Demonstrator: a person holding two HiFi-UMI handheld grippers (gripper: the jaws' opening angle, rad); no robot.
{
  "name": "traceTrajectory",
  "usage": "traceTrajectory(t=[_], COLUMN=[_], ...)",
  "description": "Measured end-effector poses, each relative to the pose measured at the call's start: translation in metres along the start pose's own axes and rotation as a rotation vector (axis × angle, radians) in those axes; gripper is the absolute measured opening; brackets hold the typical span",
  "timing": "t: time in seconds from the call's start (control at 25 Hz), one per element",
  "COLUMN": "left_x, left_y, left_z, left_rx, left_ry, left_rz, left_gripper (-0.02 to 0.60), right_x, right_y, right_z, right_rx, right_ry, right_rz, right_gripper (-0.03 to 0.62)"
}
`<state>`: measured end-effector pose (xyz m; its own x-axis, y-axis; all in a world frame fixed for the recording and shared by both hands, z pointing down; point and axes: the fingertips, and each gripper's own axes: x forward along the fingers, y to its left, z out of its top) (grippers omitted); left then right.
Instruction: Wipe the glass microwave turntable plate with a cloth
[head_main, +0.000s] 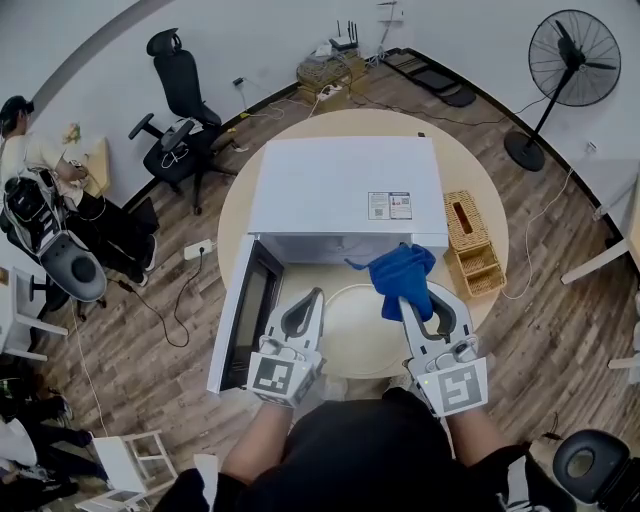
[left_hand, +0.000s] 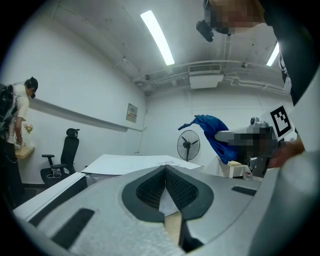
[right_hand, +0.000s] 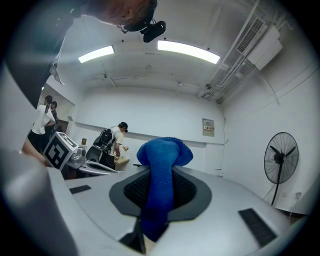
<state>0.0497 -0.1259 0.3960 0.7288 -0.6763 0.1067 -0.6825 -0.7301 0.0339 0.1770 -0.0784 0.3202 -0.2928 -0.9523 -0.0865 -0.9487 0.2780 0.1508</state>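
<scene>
Wiping looks about to start: your right gripper (head_main: 415, 300) pinches the blue cloth (head_main: 400, 268), your left gripper (head_main: 313, 298) is closed and empty, so lower the cloth onto the glass turntable plate (head_main: 352, 335).

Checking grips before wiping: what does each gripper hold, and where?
Right gripper: blue cloth, by its tail. Left gripper: apparently the glass plate, at its left rim.

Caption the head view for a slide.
Right claw grips a blue cloth by the glass plate, left claw beside it, before the open microwave.
</scene>
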Motion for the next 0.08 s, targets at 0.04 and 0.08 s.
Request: traceTrajectory(t=[0.04,0.08], left_x=[0.0002,0.0006], left_y=[-0.0005,-0.0012], left_z=[0.0000,0.0002], left_rx=[0.000,-0.001], left_ry=[0.002,0.002], left_rz=[-0.003,-0.007], left_gripper=[0.006,0.006], right_x=[0.0003,0.0007], right_y=[0.0003,0.0005], right_z=[0.0003,0.0008], right_rx=[0.002,0.004], right_ry=[-0.005,-0.011], right_rz=[0.000,0.000], right_gripper=[0.071,0.071])
